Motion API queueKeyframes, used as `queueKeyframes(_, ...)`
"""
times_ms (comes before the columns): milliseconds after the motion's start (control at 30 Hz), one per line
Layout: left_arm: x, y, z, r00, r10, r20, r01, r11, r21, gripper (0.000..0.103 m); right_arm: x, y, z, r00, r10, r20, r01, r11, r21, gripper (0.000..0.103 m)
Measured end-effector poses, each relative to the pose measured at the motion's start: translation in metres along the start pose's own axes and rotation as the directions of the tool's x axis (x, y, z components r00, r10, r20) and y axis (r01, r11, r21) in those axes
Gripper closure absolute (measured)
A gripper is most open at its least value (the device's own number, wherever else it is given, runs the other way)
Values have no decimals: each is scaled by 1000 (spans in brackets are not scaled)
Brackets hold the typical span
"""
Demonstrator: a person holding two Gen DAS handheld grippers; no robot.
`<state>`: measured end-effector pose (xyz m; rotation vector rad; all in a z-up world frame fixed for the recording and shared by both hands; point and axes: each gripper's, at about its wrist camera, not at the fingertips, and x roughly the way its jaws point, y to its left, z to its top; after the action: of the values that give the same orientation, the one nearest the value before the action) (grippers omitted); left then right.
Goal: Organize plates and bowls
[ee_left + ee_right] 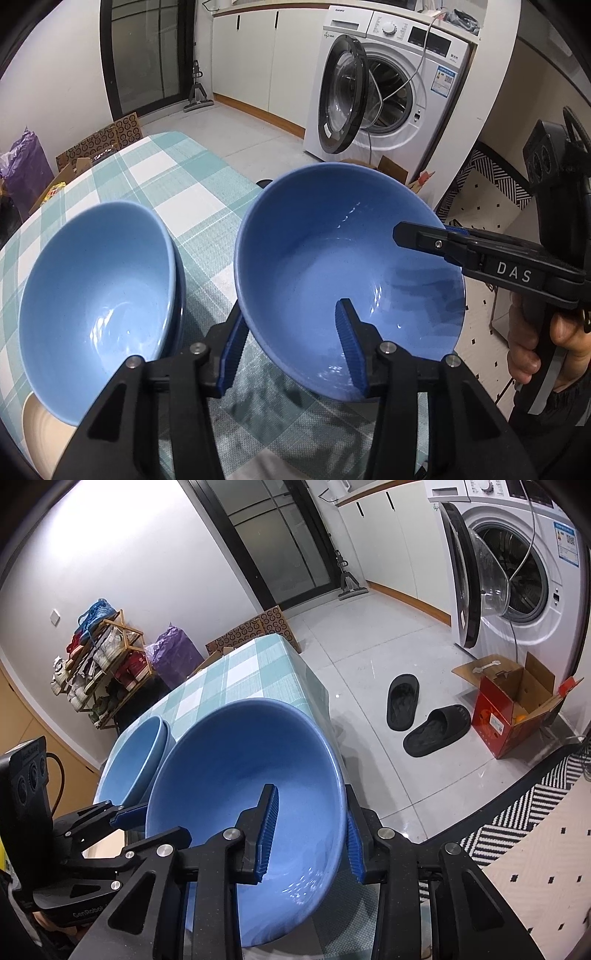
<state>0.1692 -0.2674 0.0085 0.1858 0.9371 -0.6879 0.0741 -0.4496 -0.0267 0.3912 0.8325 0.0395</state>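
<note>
Both wrist views look steeply down, close over the worktop (pixel 177 184); shared: tilted blue bowl (pixel 351 266) centre, washing machine (pixel 517 572) at 1 o'clock.

Glossy glazed bowl (pixel 314 266); woven checked tablecloth (pixel 177 184).

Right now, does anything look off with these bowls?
Yes: the larger blue bowl is tipped steeply, gripped by the left gripper and right gripper together. The stacked blue bowls also lean.
</note>
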Motion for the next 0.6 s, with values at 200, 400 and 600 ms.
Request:
queueKeyframes(200,-6,-1,5,1000,1,23,-2,1000,3,56,-10,-1,0,1000,6,24,-6,1000,6,68)
queueKeyframes(400,-14,-2,11,999,-1,54,0,1000,12,56,-21,0,2,999,12,52,-13,1000,12,68)
queueKeyframes(600,-23,0,18,997,2,82,-3,1000,17,56,-32,6,7,996,8,84,-8,1000,9,68)
